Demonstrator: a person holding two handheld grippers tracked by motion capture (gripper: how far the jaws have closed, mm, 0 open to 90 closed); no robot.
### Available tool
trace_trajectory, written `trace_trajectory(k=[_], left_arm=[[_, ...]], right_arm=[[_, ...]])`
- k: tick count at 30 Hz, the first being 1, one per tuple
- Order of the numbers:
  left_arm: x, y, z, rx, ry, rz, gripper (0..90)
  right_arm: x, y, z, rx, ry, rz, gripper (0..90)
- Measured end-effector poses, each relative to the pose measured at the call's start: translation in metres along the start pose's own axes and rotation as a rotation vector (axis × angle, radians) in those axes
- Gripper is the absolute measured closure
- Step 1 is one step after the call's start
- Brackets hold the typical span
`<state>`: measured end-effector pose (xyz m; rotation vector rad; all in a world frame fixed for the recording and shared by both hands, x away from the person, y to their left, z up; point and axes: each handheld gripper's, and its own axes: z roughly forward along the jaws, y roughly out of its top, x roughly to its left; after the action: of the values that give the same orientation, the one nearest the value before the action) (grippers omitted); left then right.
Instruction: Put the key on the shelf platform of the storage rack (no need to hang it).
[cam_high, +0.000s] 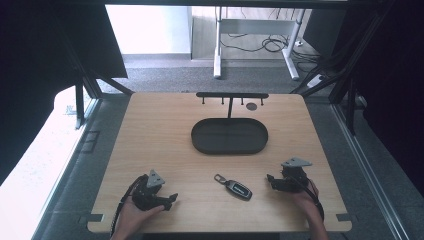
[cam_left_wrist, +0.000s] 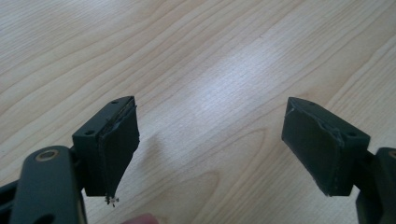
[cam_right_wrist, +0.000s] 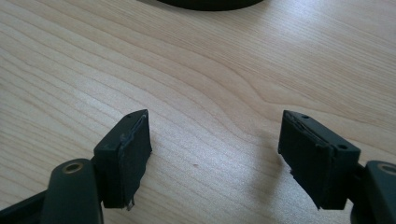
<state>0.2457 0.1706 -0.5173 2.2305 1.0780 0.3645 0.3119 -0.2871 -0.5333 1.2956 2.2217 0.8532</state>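
Key fob (cam_high: 237, 188) lies flat, lower centre of tabletop (cam_high: 160, 135), between left hand-held gripper (cam_high: 172, 198) and right hand-held gripper (cam_high: 270, 181), both released and empty. Risk: jaws nudge the low fob (ring end too) and it skids before reaching the tray (cam_high: 229, 136).

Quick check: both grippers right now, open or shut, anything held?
Left gripper: open, nothing between its jaws, bare table beneath.
Right gripper: open, holding nothing; the car key fob lies untouched between the two hands.
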Motion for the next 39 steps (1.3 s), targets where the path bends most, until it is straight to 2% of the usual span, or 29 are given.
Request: trace_trajectory(k=[5,8,9,10,11,17,21,27,32,33,36,39], left_arm=[[0.0,0.0,0.001,0.008,-0.002,-0.003,19.3],[0.001,-0.002,0.006,0.056,-0.021,0.002,18.9],[0.001,-0.002,0.006,0.056,-0.021,0.002,18.8],[0.0,-0.004,0.013,0.101,-0.021,0.013,18.8],[0.0,-0.004,0.013,0.101,-0.021,0.013,17.3],[-0.005,-0.001,0.009,0.074,-0.031,0.037,21.8],[-0.004,-0.001,0.008,0.068,-0.024,0.032,21.8],[-0.004,-0.001,0.007,0.065,-0.025,0.027,21.6],[-0.004,0.0,0.007,0.064,-0.026,0.025,21.4],[-0.004,0.0,0.007,0.062,-0.026,0.023,21.4],[-0.004,0.0,0.007,0.061,-0.027,0.022,21.4],[-0.004,0.0,0.006,0.058,-0.026,0.021,21.4]], right_arm=[[0.001,-0.001,0.001,-0.011,0.011,-0.001,24.5],[0.002,-0.001,0.002,-0.02,0.023,-0.005,23.9],[0.002,-0.001,0.002,-0.02,0.023,-0.005,23.9],[0.004,-0.001,0.003,-0.025,0.031,-0.005,23.8],[0.004,-0.001,0.003,-0.025,0.031,-0.005,23.8],[0.005,0.0,0.003,-0.022,0.027,-0.017,23.6],[0.008,0.002,0.001,-0.012,0.002,-0.037,25.5],[0.011,0.005,0.0,-0.017,0.007,-0.051,25.4],[0.013,0.008,-0.004,-0.03,0.021,-0.058,26.6],[0.016,0.011,-0.007,-0.038,0.038,-0.067,27.1],[0.02,0.014,-0.009,-0.04,0.05,-0.081,27.2],[0.032,0.022,-0.012,-0.042,0.08,-0.129,27.3]])
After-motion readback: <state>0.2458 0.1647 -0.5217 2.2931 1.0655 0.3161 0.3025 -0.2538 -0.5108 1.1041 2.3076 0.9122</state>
